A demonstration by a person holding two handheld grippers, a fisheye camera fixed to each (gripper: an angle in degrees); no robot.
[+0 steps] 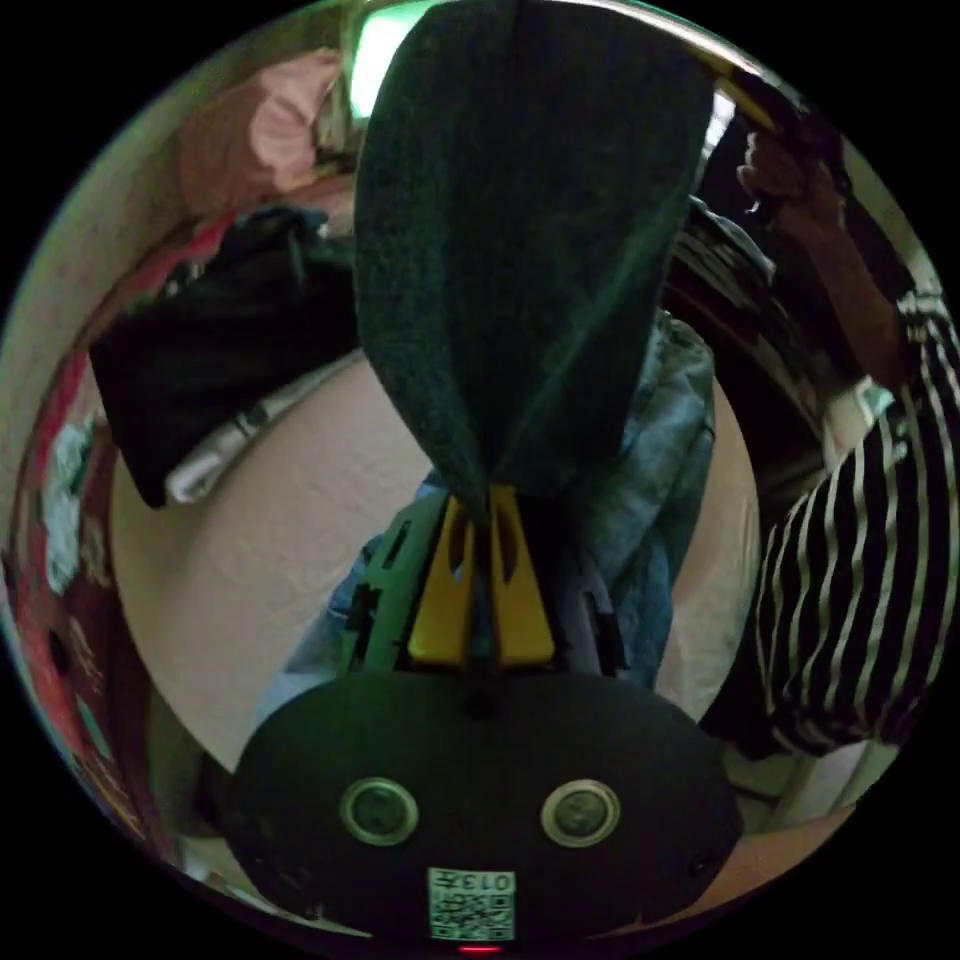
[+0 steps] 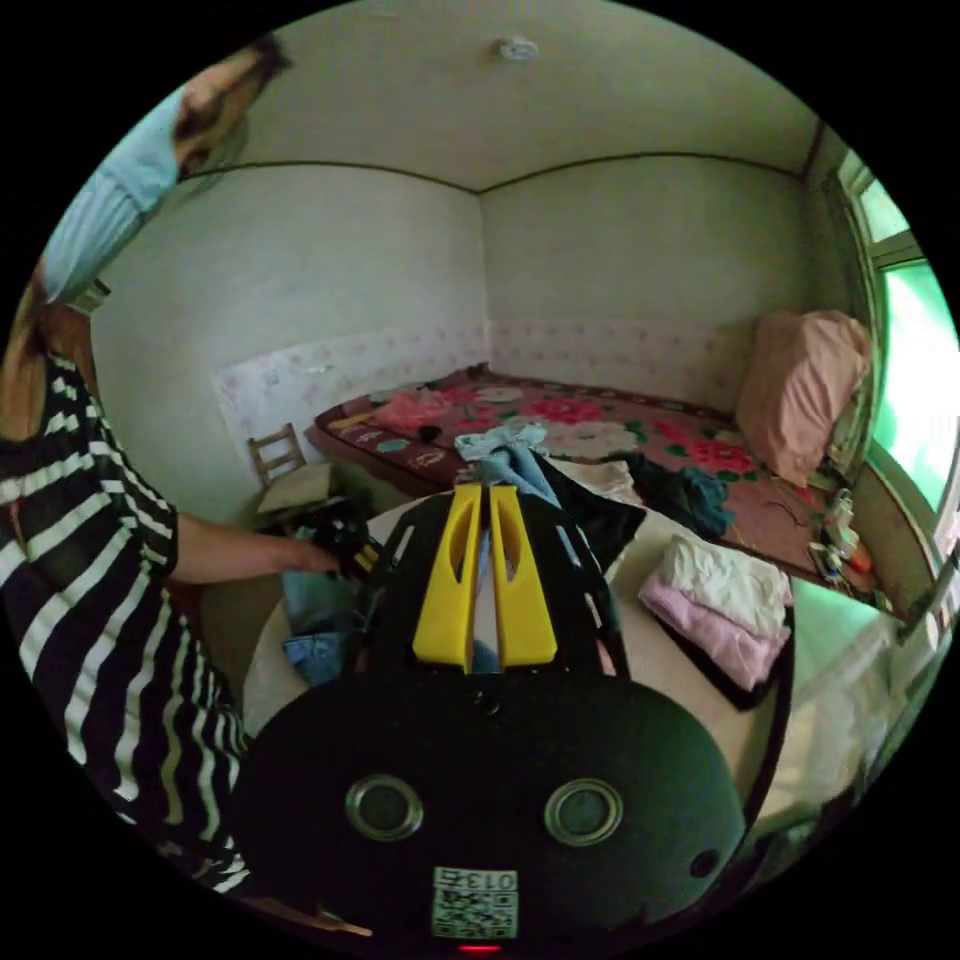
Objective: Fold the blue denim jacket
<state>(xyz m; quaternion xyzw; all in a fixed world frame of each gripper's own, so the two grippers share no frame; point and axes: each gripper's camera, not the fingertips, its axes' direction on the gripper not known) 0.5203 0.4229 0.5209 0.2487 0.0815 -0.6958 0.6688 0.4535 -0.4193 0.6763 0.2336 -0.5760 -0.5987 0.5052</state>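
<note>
in the left gripper view, going left to right, we see a dark, limp garment heaped at the far left edge of the pale round table, its cloth matte and creased. at the middle, our left gripper has its yellow jaws drawn narrow, pinching the tip of a dark, coarse-woven cloth that fans out wide from the jaws, stiff enough to hold a flared shape. we cannot tell for sure whether this is part of the jacket seen in shadow. just behind it, the blue denim jacket lies bunched on the table toward its right edge, pale and washed, in thick soft folds. at the right, a striped sleeve hangs beside the table rim.

in the right gripper view, the striped sleeve is at the left, an arm reaching to the other gripper over blue cloth at the table's near left edge. our right gripper has its jaws narrow, with a strip of light blue denim between them. the jacket trails away from the tips. folded white and pink cloths are stacked at the right edge.

we judge the step as lifting and spreading. next, we think, the fabric needs drawing taut and laying flat.
</note>
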